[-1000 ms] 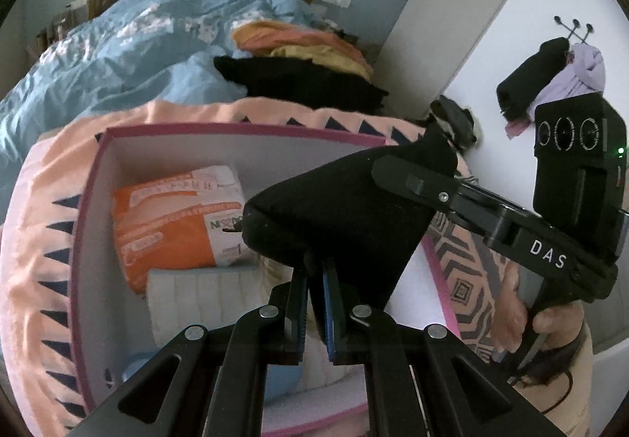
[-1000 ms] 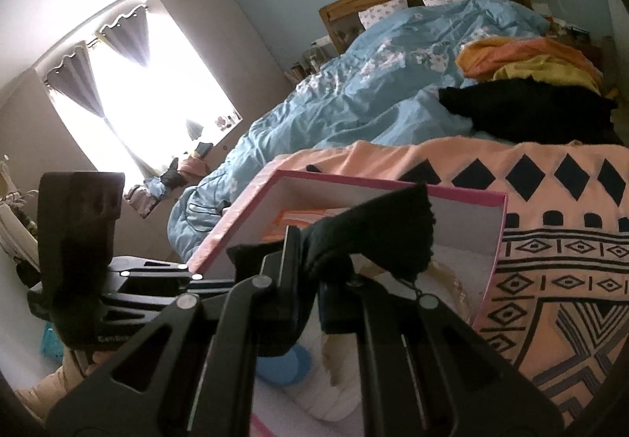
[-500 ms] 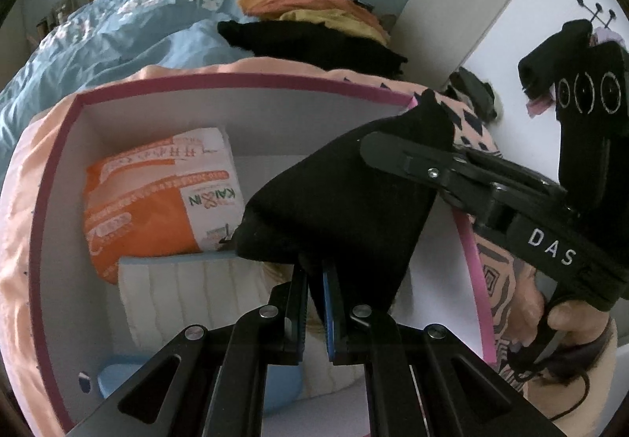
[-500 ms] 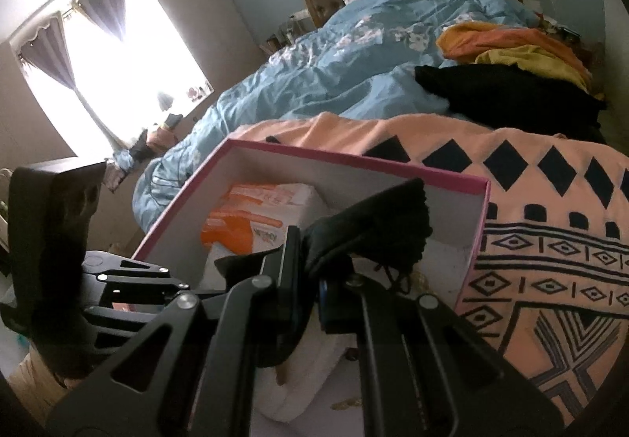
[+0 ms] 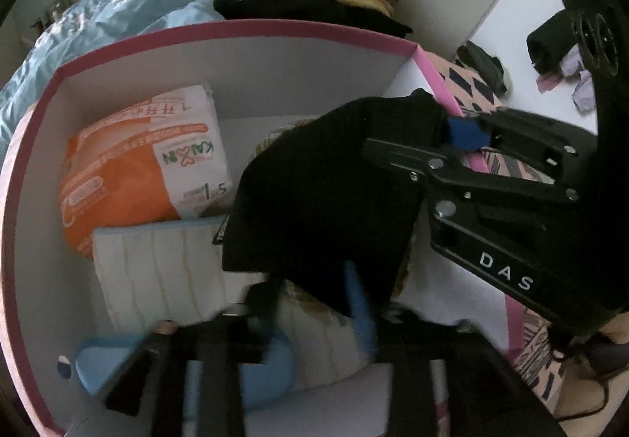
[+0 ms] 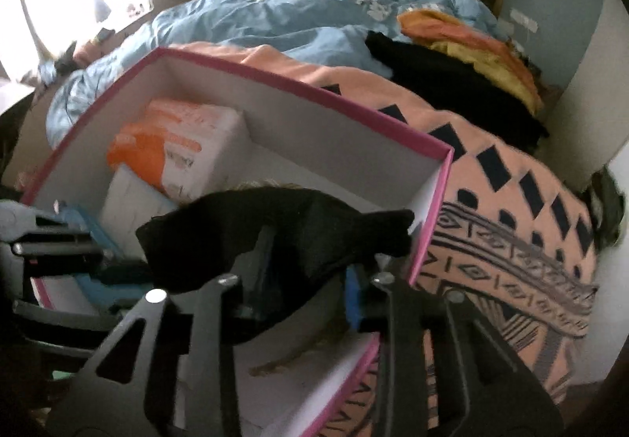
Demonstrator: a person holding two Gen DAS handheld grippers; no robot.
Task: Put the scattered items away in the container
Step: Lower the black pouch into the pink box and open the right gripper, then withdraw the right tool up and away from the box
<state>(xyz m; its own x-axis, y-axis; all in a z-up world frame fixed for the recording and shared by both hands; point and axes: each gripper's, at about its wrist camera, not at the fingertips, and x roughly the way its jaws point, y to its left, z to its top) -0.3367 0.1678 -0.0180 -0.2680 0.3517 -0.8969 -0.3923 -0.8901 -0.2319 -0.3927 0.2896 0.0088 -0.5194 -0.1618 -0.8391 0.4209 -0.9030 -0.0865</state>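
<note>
Now the left gripper (image 5: 310, 303) has just been opening, its jaws apart with the black cloth (image 5: 330, 197) draped loose between them. Left of it and further in lie an orange packet (image 5: 133, 169) and a white ribbed pad (image 5: 157, 272) inside the pink-rimmed box (image 5: 243, 28). The right gripper (image 6: 306, 280) has likewise just been opening; the cloth's other end sags between its parted fingers, over the box's right wall.

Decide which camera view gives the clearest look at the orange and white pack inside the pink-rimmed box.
The left wrist view: the orange and white pack faces the camera against the box's back wall, printing visible, only its lower edge hidden by a white folded item. The right wrist view shows it smaller, blurred and side-on.
</note>
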